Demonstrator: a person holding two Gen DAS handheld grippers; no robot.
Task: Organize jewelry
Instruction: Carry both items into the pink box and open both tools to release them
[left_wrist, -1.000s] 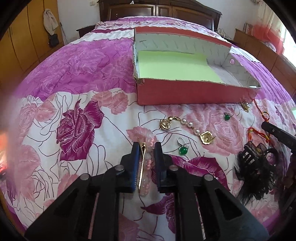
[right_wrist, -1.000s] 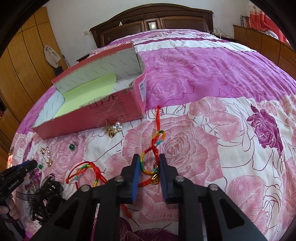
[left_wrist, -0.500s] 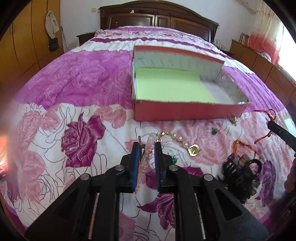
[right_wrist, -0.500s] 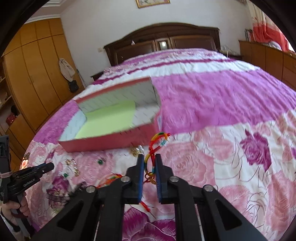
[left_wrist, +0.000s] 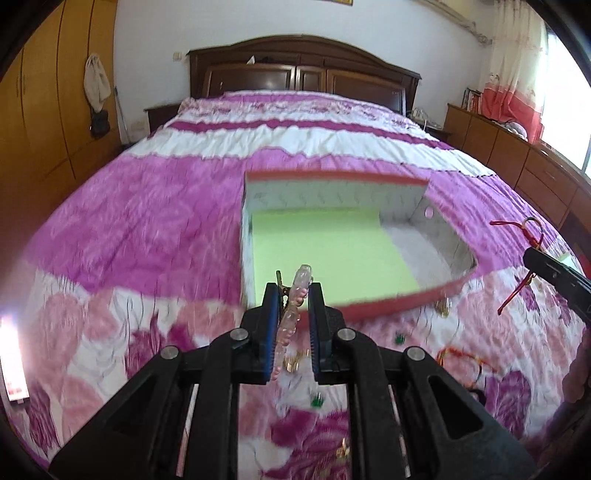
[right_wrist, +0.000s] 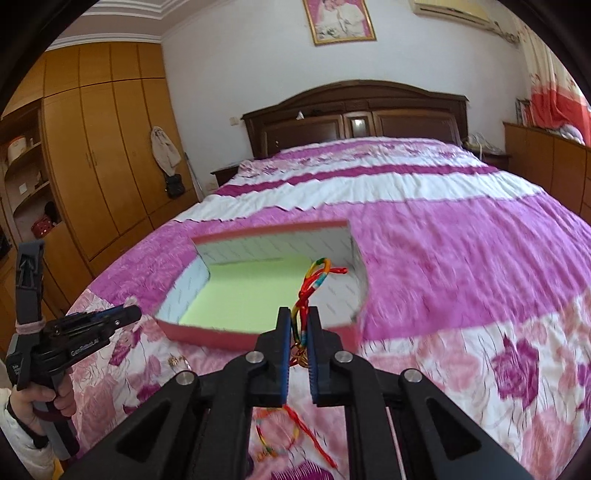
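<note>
My left gripper (left_wrist: 292, 295) is shut on a pink beaded hair clip (left_wrist: 295, 299) and holds it in the air at the near wall of the red box (left_wrist: 388, 308), which has a green sheet inside. My right gripper (right_wrist: 298, 321) is shut on a colourful woven cord bracelet (right_wrist: 314, 277) with a gold charm, raised at the near edge of the same box (right_wrist: 258, 338). The right gripper also shows at the right of the left wrist view (left_wrist: 554, 275), and the left gripper at the left of the right wrist view (right_wrist: 127, 314).
On the floral bedspread (left_wrist: 129, 221) near the box lie green earrings (left_wrist: 317, 400), gold pieces (left_wrist: 443, 306) and another cord bracelet (right_wrist: 277, 424). A wooden wardrobe (right_wrist: 103, 166) stands left, a headboard (right_wrist: 354, 110) behind, cabinets (left_wrist: 517, 162) right.
Both grippers have lifted their pieces off the bedspread and moved up and forward toward the box. The box now sits nearer and more central in both views.
</note>
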